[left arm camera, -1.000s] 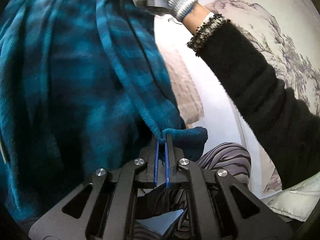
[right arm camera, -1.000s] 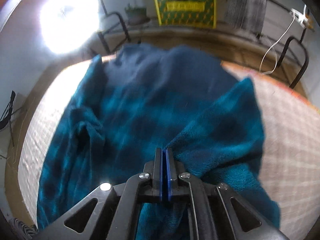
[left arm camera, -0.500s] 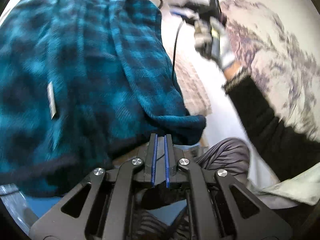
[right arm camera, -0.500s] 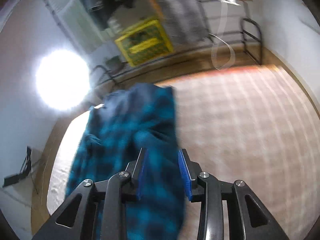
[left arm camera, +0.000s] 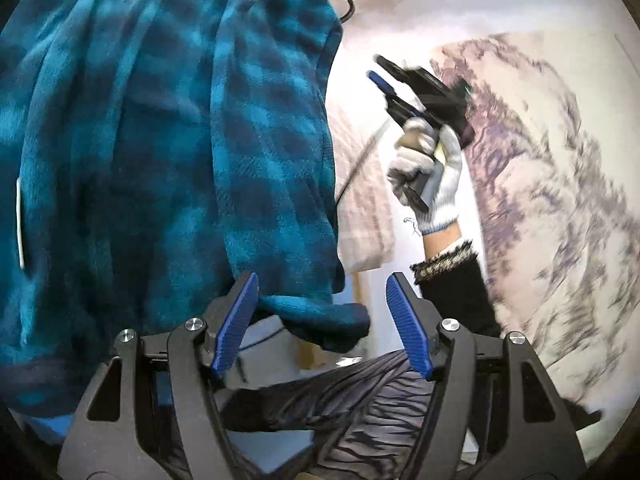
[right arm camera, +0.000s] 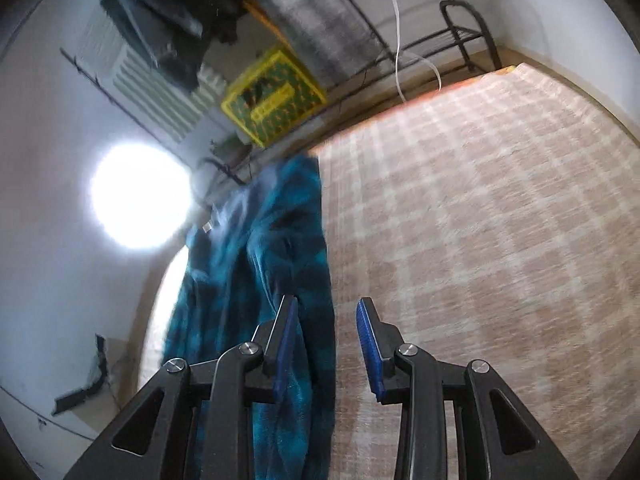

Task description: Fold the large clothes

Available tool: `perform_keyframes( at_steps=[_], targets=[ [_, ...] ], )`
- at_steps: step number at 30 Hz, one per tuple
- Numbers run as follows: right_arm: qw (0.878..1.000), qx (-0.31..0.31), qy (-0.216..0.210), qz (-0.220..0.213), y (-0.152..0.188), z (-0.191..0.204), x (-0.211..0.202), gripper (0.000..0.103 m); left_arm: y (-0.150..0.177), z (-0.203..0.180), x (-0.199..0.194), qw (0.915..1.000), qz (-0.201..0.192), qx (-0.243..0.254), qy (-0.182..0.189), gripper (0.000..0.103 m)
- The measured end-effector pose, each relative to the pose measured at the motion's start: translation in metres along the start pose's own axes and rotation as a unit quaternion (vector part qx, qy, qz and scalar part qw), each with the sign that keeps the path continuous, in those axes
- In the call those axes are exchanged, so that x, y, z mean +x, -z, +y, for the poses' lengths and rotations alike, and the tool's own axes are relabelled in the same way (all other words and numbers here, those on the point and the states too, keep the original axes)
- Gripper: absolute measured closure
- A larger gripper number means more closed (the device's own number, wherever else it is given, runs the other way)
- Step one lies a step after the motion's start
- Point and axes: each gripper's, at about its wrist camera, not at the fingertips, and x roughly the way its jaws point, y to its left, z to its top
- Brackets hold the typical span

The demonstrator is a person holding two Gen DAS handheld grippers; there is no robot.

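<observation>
Both grippers stand released. The left gripper (left arm camera: 320, 328) has just been opening, a dark-hemmed corner of the teal plaid fleece garment (left arm camera: 160, 140) lying loose between its fingers (left arm camera: 236, 320). The right gripper (right arm camera: 326, 344), spread apart and gripping nothing, hovers over the garment's edge. Farther off, the fleece lies rumpled in folds on the checked bed (right arm camera: 480, 220).

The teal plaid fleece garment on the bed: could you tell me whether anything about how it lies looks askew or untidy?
Yes. The teal plaid fleece garment lies bunched in loose ridges along one edge of the beige checked bedcover, not spread flat. One corner droops between the open jaws of the left tool, whose jaws have just been opening.
</observation>
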Motion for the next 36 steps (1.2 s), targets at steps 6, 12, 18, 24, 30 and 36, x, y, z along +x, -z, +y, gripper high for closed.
perform_keyframes(
  at_steps=[6, 12, 18, 24, 30, 36],
  targets=[
    [0.994, 0.031, -0.005, -0.100, -0.023, -0.034, -0.098, 0.069, 0.007, 0.005, 0.010, 0.9993, 0.011, 0.004, -0.037, 0.036],
    [0.995, 0.027, 0.007, -0.094, -0.020, -0.053, -0.113, 0.069, 0.025, -0.010, 0.042, 0.9927, 0.061, 0.076, -0.072, 0.101],
    [0.998, -0.058, 0.007, 0.023, 0.004, -0.031, -0.026, 0.069, 0.018, -0.021, -0.011, 0.9977, -0.011, 0.060, -0.029, 0.102],
    [0.983, -0.166, 0.031, 0.066, 0.019, 0.005, 0.050, 0.069, 0.020, -0.004, -0.041, 0.9955, -0.043, 0.031, -0.079, 0.102],
    [0.974, -0.210, 0.038, 0.076, 0.014, 0.023, 0.093, 0.069, 0.031, 0.001, -0.036, 0.9931, -0.029, 0.030, -0.110, 0.102],
    [0.972, -0.227, 0.048, 0.048, -0.005, 0.034, 0.112, 0.074, 0.039, 0.003, -0.025, 0.9916, -0.014, 0.031, -0.125, 0.102]
  ],
)
